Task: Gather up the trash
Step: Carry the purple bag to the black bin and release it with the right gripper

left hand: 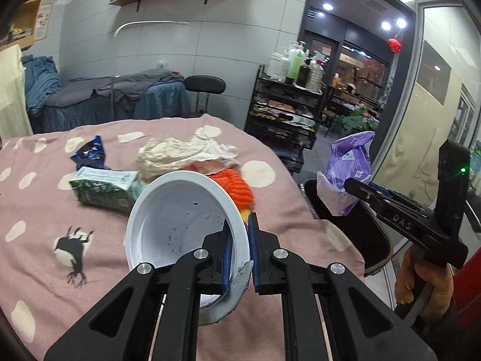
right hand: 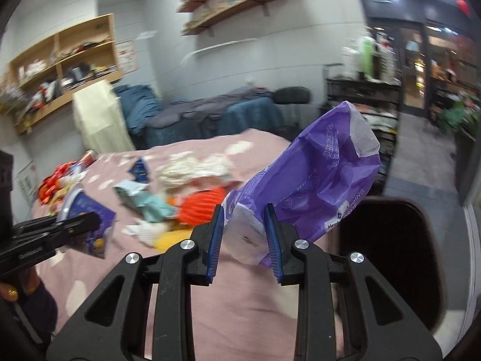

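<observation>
My left gripper is shut on the rim of a white paper cup and holds it over the pink dotted bedspread. My right gripper is shut on a purple plastic wrapper, held beside the black trash bin. In the left wrist view the wrapper hangs above the bin's opening. Loose trash lies on the bed: a green packet, a blue wrapper, crumpled white paper, and an orange item.
A second bed with blue and grey covers stands behind. A black trolley with bottles stands at the right. A glass door is beyond the bin. More red wrappers lie at the bed's far left.
</observation>
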`<state>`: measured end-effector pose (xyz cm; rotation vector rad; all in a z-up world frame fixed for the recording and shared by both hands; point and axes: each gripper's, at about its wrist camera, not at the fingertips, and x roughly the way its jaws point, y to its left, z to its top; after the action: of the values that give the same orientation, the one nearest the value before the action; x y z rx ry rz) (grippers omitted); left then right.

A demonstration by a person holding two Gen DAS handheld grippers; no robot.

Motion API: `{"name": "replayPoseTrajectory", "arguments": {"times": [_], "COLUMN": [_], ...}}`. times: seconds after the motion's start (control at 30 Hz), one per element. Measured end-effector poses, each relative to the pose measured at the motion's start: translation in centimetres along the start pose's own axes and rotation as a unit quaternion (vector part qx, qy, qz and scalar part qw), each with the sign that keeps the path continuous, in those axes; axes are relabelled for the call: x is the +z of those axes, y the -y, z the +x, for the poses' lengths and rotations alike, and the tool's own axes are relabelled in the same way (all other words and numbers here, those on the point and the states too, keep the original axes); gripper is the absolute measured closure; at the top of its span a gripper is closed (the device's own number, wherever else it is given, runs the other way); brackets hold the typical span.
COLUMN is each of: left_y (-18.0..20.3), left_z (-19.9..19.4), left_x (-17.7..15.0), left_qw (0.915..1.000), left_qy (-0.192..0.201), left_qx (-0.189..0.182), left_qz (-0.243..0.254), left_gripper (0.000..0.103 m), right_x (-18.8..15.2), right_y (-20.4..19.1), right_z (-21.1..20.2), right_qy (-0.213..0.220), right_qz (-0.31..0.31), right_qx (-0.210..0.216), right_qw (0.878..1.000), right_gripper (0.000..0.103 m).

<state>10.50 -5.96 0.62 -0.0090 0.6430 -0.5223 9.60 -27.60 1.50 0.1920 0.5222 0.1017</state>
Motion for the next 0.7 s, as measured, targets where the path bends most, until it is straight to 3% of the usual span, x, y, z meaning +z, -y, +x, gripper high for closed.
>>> {"name": "replayPoseTrajectory", "arguments": {"times": [0.07,0.23,0.43,0.47,0.5,0.57,0.7], "left_y": [1.3,4.4,7.5,8.1,8.6,9.5,11.3], "left_z": [0.9,3.8,6.4,6.7,7.0,7.4,8.5], "left_x": [0.4,1.4,1.8,1.8,1.9,2.0,2.4], "left_qw": [0.9998,0.9979,0.9945,0.9939,0.9934,0.9922,0.9887], "left_qy": [-0.008,-0.035,-0.060,-0.063,-0.065,-0.071,-0.088], "left_qx": [-0.014,-0.047,-0.071,-0.073,-0.074,-0.079,-0.098], "left_qz": [0.008,0.027,0.049,0.053,0.059,0.065,0.072], "left_gripper": [0.092,0.092,0.092,0.092,0.092,0.092,0.092], "right_x": [-0.5,-2.8,-6.7,-7.1,-7.4,-8.1,-8.3], "right_y": [3.0,9.7,15.1,15.5,15.8,16.6,17.1], "right_z": [0.2,2.0,4.8,5.1,5.5,5.7,4.4], "right_qy": [-0.009,-0.058,-0.110,-0.112,-0.117,-0.113,-0.094], "right_qz": [0.026,0.104,0.191,0.200,0.210,0.226,0.230], "right_qx": [-0.036,-0.072,-0.070,-0.072,-0.074,-0.079,-0.097], "right_qw": [0.999,0.990,0.973,0.971,0.968,0.964,0.964], "right_gripper": [0.074,0.074,0.072,0.066,0.053,0.041,0.036]}}
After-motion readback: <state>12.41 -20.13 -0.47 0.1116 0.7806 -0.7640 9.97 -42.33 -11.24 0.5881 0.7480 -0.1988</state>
